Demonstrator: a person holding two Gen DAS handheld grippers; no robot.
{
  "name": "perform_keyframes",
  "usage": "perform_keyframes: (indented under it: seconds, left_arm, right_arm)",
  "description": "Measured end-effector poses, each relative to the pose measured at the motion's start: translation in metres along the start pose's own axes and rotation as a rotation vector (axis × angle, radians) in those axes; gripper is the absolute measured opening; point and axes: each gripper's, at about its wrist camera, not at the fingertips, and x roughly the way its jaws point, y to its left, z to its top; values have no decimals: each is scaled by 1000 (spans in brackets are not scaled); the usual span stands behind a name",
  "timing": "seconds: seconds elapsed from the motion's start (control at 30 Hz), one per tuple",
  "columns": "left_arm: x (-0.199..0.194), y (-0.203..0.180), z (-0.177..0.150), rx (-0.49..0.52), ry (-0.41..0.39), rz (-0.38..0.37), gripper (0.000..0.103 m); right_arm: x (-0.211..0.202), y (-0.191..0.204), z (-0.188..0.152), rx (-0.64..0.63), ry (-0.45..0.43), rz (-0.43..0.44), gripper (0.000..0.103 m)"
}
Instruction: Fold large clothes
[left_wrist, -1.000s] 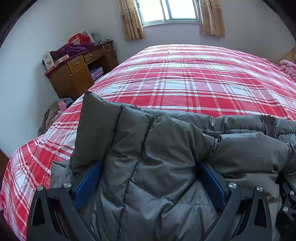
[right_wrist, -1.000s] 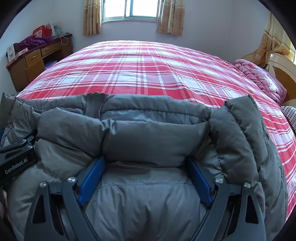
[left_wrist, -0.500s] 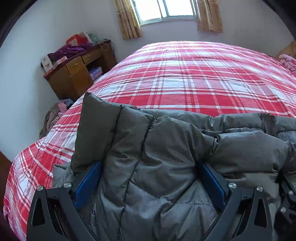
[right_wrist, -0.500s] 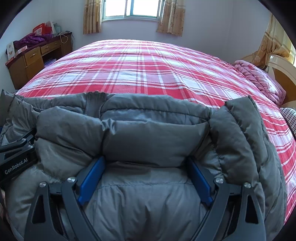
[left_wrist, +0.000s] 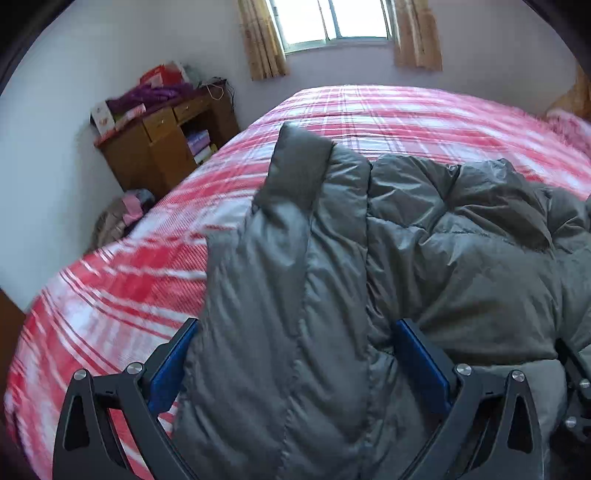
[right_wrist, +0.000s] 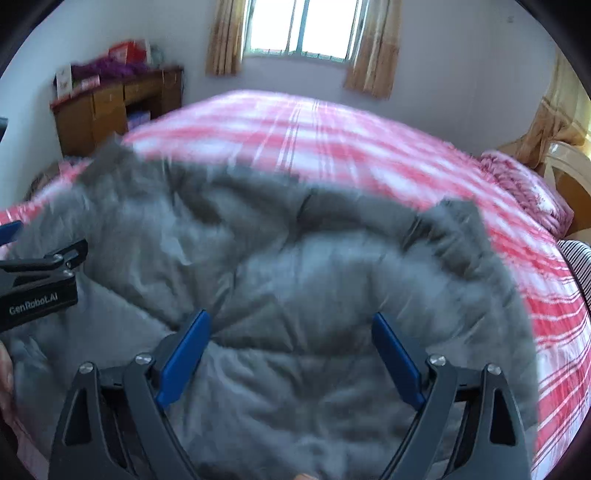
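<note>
Over the near edge of the bed (left_wrist: 424, 110), both sets of fingers (left_wrist: 417, 354) had swung up from half a second earlier, spread wide around bunched grey down jacket (right_wrist: 295, 277); I judged the fold underway.

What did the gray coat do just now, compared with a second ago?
The gray coat swung up and toward the far end of the red checked bed; both views blur from the motion. The left tongs and right tongs stayed wide apart with coat between them. The wooden desk stayed put.
</note>
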Motion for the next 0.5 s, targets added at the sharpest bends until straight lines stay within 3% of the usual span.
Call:
perform_keyframes:
  seconds: [0.17, 0.33, 0.43, 0.5]
  left_arm:
    - [-4, 8, -5, -21, -13, -6, 102]
    - [-43, 42, -20, -117, -38, 3, 102]
    - [-64, 67, -41, -187, -35, -20, 102]
    - [-62, 76, -54, -226, 6, -48, 102]
  right_arm:
    - [13, 4, -5, -23, 1, -28, 94]
    - [17, 2, -4, -17, 22, -18, 95]
    - [0, -2, -5, 10, 21, -11, 95]
    - [-34, -1, -15, 54, -29, -10, 95]
